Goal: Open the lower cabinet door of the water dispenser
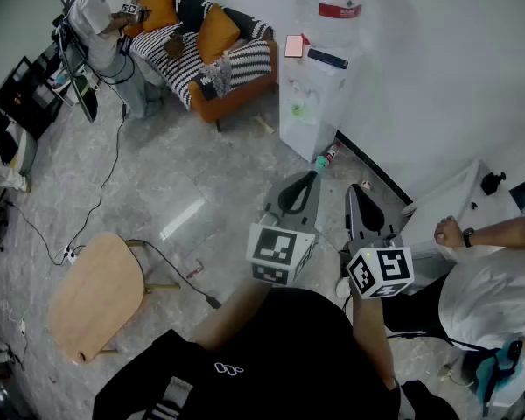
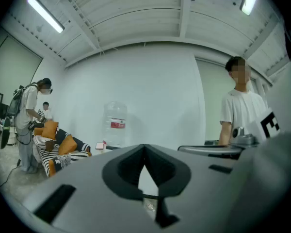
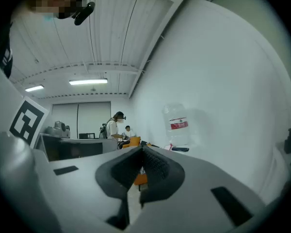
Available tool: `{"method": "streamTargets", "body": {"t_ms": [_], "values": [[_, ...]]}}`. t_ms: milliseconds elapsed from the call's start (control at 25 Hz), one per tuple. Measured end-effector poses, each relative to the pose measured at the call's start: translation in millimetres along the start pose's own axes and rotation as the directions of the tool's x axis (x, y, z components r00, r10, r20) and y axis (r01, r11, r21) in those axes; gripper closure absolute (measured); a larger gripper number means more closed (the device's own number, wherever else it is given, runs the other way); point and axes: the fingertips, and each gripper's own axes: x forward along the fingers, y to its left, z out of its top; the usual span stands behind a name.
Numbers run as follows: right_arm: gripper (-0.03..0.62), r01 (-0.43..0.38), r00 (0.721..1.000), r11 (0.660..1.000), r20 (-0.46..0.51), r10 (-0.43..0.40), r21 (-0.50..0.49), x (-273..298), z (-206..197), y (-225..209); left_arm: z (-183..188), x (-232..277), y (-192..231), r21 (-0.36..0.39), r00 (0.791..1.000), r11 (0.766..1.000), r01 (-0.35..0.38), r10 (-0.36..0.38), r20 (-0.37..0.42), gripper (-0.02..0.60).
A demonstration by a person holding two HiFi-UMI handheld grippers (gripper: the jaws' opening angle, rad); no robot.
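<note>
Water dispenser (image 1: 311, 128) stands at twelve o'clock.
Left gripper (image 1: 313, 175) and right gripper (image 1: 353, 191), both clenched empty, hang at six, apart from it.

Open floor (image 1: 212, 160) to water dispenser (image 1: 308, 105); person (image 1: 494, 289) right.

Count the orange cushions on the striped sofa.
2. One orange cushion lies at the sofa's left end, the other toward its right end. More may be hidden behind the person.
</note>
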Motion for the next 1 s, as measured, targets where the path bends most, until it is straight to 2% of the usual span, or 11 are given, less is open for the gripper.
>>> {"method": "streamTargets", "body": {"t_ms": [640,1000], "values": [[0.583,-0.021,1.000,0.999,0.022,0.020,0.025,-8.8,0.0,-26.5,-2.6,15.3,-21.8,0.006,1.000,1.000,-0.018,0.018,0.002,0.571],[0.583,-0.054,0.999,0.997,0.003,0.054,0.047,-31.2,-18.4,-37.3,-21.3,5.5,-40.3,-0.005,0.998,0.999,-0.053,0.053,-0.023,0.571]]}}
